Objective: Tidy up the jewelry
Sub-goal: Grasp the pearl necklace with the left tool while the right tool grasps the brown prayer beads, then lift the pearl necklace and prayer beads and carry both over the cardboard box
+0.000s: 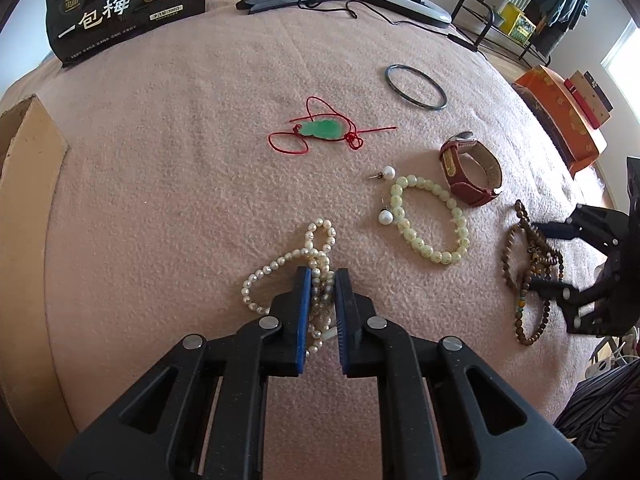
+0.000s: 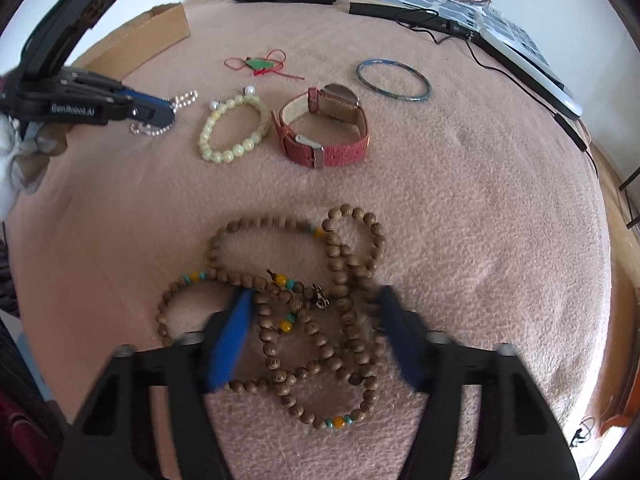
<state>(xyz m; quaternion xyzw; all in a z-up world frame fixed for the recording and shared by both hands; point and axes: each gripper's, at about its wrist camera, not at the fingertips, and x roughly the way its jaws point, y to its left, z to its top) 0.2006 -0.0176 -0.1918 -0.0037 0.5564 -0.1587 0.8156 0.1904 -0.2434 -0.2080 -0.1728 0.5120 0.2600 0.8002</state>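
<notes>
1. Left gripper (image 1: 323, 280): black frame, blue pads, pointing steeply down; jaws pinched on the bunched strands of a white pearl bead necklace (image 1: 280, 264), which lies on the pink fleece blanket (image 1: 180, 180).
2. Right gripper (image 2: 316, 308): same build, blurred; jaws partly apart, straddling the tangled middle of a long brown wooden bead strand with yellow and turquoise accents (image 2: 304, 320). Left pad at the beads; whether the pads press on them cannot be told.
3. Pale yellow-green round-bead bracelet (image 1: 432, 220): flat on the blanket, between the pearls and the wooden beads.
4. Two white pearl stud earrings (image 1: 386, 192): just beside that bracelet.
5. Red leather-strap wristwatch (image 1: 472, 172): buckled into a loop, standing on its edge near the bracelet.
6. Green jade pendant on thin red cord (image 1: 322, 130): further back, apart from the rest.
7. Dark thin bangle (image 1: 416, 87): lying flat beyond the watch.
8. Black printed package (image 1: 124, 4): at the blanket's far edge.
9. Cardboard box flap (image 1: 28, 168): at the left edge.
</notes>
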